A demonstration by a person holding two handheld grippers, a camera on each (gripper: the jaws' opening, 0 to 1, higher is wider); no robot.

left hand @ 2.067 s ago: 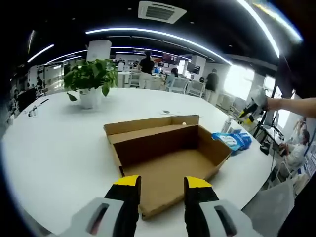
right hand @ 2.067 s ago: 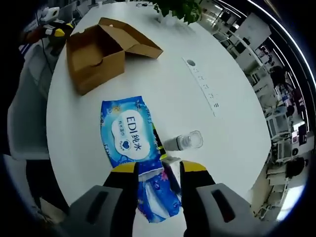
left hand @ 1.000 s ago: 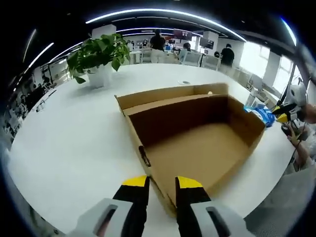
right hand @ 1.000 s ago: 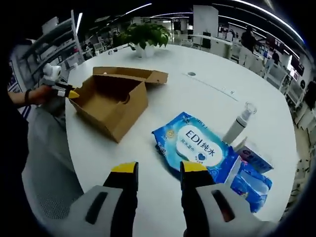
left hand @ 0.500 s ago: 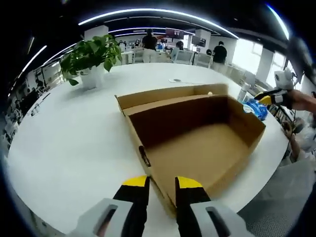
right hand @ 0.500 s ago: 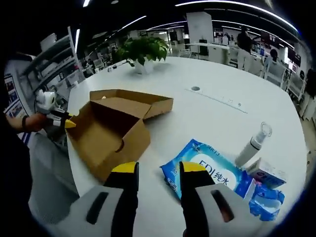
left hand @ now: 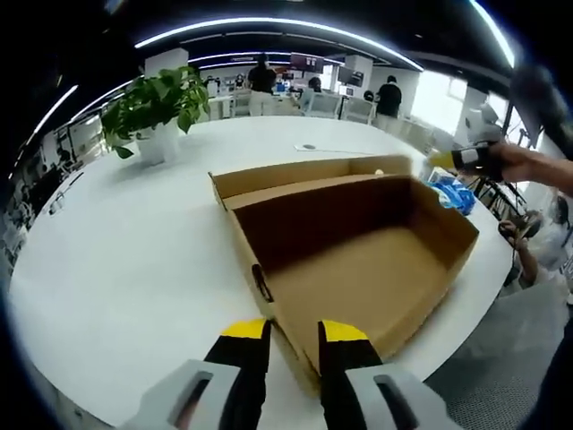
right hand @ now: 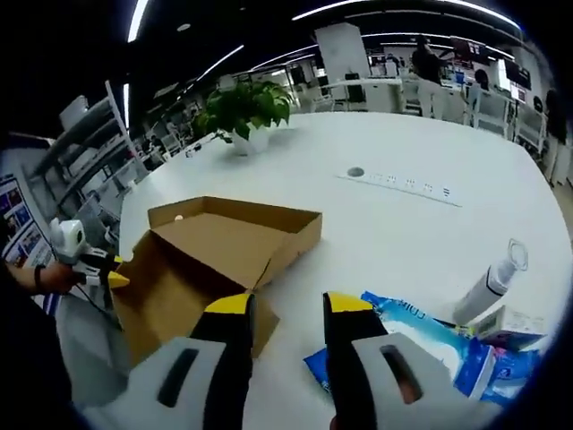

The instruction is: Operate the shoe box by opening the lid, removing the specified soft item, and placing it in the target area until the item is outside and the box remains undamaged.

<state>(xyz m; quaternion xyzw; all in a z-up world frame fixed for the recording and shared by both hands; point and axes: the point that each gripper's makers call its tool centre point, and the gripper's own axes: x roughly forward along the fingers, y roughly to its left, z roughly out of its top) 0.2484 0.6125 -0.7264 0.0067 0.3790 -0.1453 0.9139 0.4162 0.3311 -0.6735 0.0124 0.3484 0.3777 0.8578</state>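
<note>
Brown cardboard shoe box (left hand: 358, 260) open and empty on white counter (left hand: 125, 251).
Left gripper (left hand: 293, 333): jaws clamped on near box wall; hold light, avoid creasing.
Right gripper (right hand: 283, 309): jaws apart, nothing held, near blue soft tissue pack (right hand: 430, 345) lying outside box.
Close lid gently.
</note>
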